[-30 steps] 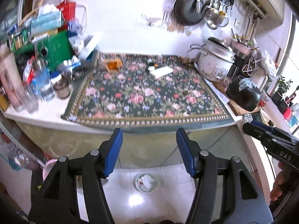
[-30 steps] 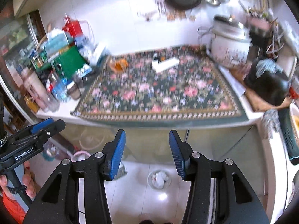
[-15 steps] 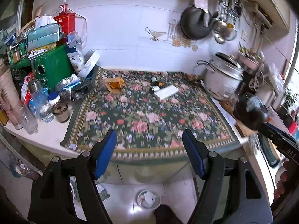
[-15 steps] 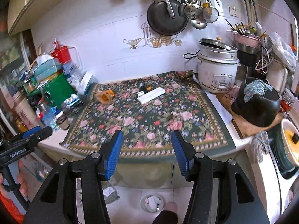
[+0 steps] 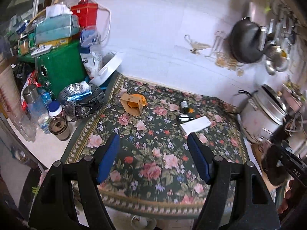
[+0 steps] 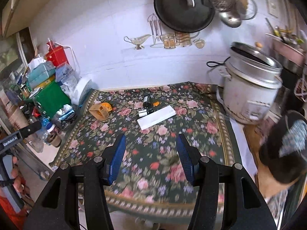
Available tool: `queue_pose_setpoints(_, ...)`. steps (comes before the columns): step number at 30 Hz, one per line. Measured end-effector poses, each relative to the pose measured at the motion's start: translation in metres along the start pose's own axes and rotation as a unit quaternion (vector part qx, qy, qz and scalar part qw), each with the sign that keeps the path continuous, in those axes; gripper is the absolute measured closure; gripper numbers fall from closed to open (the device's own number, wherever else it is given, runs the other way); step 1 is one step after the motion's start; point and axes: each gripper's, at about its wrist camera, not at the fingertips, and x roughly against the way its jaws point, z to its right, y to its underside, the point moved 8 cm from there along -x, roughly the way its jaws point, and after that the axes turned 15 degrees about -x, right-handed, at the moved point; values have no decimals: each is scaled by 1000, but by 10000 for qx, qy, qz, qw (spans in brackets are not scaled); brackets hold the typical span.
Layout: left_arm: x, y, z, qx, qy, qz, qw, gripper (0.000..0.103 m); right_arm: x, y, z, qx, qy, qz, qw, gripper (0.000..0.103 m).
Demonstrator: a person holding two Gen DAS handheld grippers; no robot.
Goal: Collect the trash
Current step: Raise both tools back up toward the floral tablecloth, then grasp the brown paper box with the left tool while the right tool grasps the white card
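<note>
On the floral cloth lie a brown carton with an orange peel, two small dark bottles and a flat white box. The same show in the right wrist view: carton, bottles, white box. My left gripper is open and empty, above the cloth's near part. My right gripper is open and empty, also short of the items.
Clutter stands at the left: a green box, steamer basket, jars and bottles. A rice cooker and a black pot stand at the right. A wok hangs on the wall. A small bin sits on the floor below.
Both grippers have risen from below the counter edge and moved forward over the cloth. The items on the cloth are nearer. Both stay open.
</note>
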Motion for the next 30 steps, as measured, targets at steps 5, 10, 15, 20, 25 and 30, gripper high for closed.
queue_pose_setpoints(5, -56, -12, -5, -77, -96, -334, 9994, 31, -50, -7, 0, -199, -83, -474, 9986, 53)
queue_pose_setpoints(10, -116, -19, -13, -195, 101, -591, 9980, 31, -90, -9, -2, -235, 112, -746, 9969, 53)
queue_pose_setpoints(15, -182, -27, -31, -287, 409, -874, 9949, 34, -129, -10, -5, -510, 544, -908, 9931, 48)
queue_pose_setpoints(20, -245, -30, -49, -95, 781, -1083, 9910, 43, -172, -11, -12, -683, 778, -1101, 9885, 38)
queue_pose_setpoints(25, -304, -27, -55, -236, 755, -1292, 9885, 52, -224, -11, -8, -948, 1071, -1367, 9802, 35)
queue_pose_setpoints(30, -340, -20, -58, -193, 824, -1417, 9863, 65, -282, -10, -6, -1245, 1114, -1618, 9726, 35)
